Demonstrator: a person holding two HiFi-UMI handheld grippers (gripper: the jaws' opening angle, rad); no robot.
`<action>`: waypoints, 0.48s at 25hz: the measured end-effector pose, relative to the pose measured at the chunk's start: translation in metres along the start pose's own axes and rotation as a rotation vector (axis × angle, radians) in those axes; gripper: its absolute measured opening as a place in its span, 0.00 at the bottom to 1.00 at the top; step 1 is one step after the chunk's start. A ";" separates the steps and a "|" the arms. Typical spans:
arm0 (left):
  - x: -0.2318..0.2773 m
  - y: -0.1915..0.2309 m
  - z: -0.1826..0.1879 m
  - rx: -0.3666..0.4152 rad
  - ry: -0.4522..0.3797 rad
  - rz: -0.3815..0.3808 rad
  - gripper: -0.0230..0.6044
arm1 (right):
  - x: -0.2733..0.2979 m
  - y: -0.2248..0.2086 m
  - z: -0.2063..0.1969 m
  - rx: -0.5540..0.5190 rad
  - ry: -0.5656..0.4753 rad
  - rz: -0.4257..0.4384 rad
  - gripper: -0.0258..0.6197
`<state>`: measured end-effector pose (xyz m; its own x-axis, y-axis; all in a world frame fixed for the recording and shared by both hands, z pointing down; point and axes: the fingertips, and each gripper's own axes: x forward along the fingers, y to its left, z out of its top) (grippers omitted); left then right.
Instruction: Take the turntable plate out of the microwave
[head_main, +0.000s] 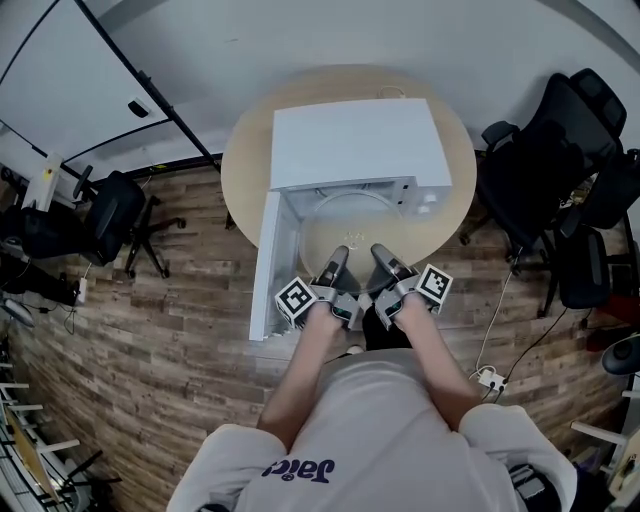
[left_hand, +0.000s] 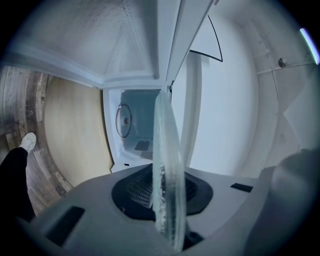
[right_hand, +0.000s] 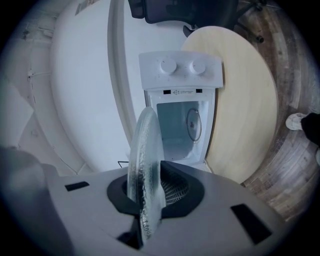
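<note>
The clear glass turntable plate hangs in front of the open white microwave, held at its near rim by both grippers. My left gripper is shut on the plate's left near edge. In the left gripper view the plate stands edge-on between the black pads. My right gripper is shut on the right near edge. In the right gripper view the plate runs edge-on between the pads. The empty microwave cavity lies beyond it.
The microwave stands on a round wooden table with its door swung open to the left of my hands. Black office chairs stand to the left and right on the wood floor. A white wall is behind the table.
</note>
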<state>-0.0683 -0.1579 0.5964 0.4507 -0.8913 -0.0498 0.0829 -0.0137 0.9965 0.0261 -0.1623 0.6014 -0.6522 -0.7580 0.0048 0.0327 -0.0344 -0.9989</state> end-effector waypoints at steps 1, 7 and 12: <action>-0.003 -0.002 -0.002 0.007 0.003 0.009 0.15 | -0.003 0.002 -0.002 -0.003 -0.001 0.005 0.10; -0.015 -0.019 -0.016 0.008 0.017 0.022 0.14 | -0.020 0.020 -0.011 -0.056 -0.006 -0.002 0.10; -0.016 -0.045 -0.022 0.020 0.026 0.001 0.14 | -0.025 0.045 -0.013 -0.072 -0.010 0.023 0.10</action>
<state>-0.0597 -0.1334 0.5508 0.4738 -0.8792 -0.0502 0.0644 -0.0223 0.9977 0.0341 -0.1363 0.5559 -0.6440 -0.7648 -0.0182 -0.0071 0.0298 -0.9995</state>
